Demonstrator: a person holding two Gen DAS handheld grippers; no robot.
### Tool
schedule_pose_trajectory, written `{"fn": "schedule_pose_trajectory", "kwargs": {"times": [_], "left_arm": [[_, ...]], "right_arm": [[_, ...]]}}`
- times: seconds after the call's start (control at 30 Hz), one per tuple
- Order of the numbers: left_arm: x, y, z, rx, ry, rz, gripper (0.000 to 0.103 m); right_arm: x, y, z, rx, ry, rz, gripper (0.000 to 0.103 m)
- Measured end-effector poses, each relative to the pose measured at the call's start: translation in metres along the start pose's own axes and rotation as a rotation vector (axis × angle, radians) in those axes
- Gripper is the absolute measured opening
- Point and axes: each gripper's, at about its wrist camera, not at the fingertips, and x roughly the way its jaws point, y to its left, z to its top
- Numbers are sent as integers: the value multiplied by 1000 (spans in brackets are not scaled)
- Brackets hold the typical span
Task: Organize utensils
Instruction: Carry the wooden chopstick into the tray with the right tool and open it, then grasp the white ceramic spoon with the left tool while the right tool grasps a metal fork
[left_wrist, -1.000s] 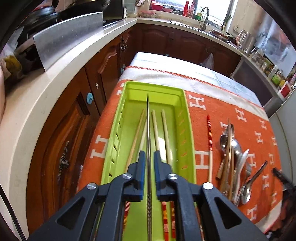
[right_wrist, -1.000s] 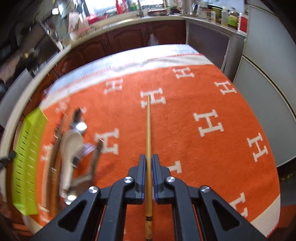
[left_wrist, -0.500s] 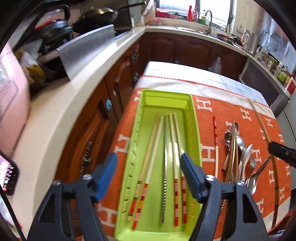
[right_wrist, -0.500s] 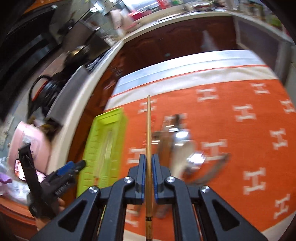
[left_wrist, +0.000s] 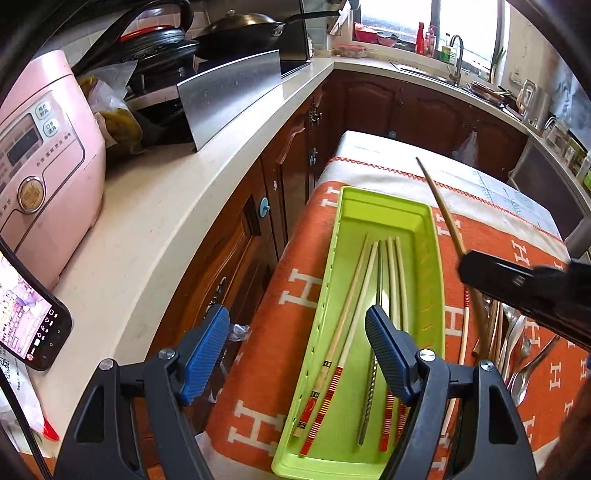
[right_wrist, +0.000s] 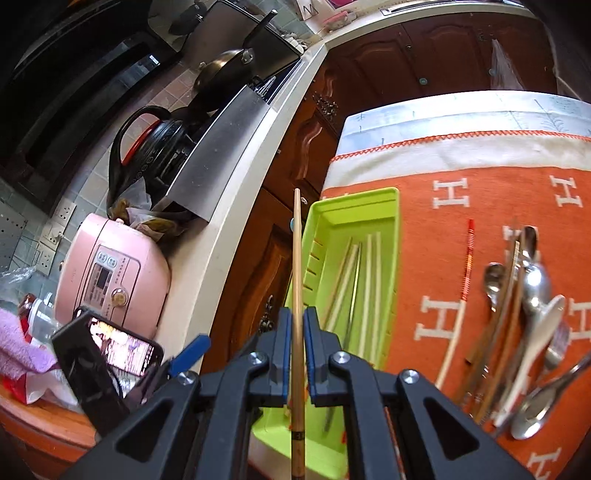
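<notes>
1. your right gripper (right_wrist: 294, 354) is clamped on a wooden chopstick (right_wrist: 296, 280). the stick runs straight out along the fingers, thin tip far, butt end sticking out near you.
2. your left gripper (left_wrist: 297, 345) has its jaws spread wide with nothing between them. it hangs over the near left edge of the green tray (left_wrist: 437, 280).
3. the tray sits on the left side of the orange cloth (right_wrist: 480, 206), long axis running near to far. five chopsticks (left_wrist: 391, 291) lie in it, all lengthwise.
4. key relation: in the right wrist view the held stick lines up over the tray's left wall, not the floor. the tray's floor lies to the right of the stick.
5. the stick's axis looks nearly parallel to the tray's long axis, so my read is you need mostly a shift right, little twist.
6. in the left wrist view the stick crosses above the tray's far right corner, clear of it.
7. the right hand has the job; the left is nearer the tray but empty.
8. still loose on the cloth to the right: one red-banded chopstick (right_wrist: 466, 266) and the spoon pile (right_wrist: 532, 302).
</notes>
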Motion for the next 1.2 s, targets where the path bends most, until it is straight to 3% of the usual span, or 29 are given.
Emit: {"fn": "schedule_pose_trajectory", "kwargs": {"times": [0.1,0.17,0.33,0.63,0.8,1.03,1.2], "left_arm": [[2,1,0,0,5,-1,74],[2,-1,-1,4,8,0,74],[4,-8,-4,24,22,-16,74],[0,-43,-14,108,39,-57,74],[-9,-69,-20,165,30,-79,74],[-14,-113,-29,245,32,-164,75],[-6,-143,-38,283,72,-239,75]], "right_arm": [[17,0,4,4,40,-4,11],[23,-4,3,17,62,-36,23],[17,-14,-5,-28,76,-82,23],[-34,-49,-32,-133,3,-222,23],[-71,-72,-47,-174,-109,-314,23],[-111,-118,-57,-120,-192,-381,23],[-129,-152,-65,-52,-188,-400,23]]}}
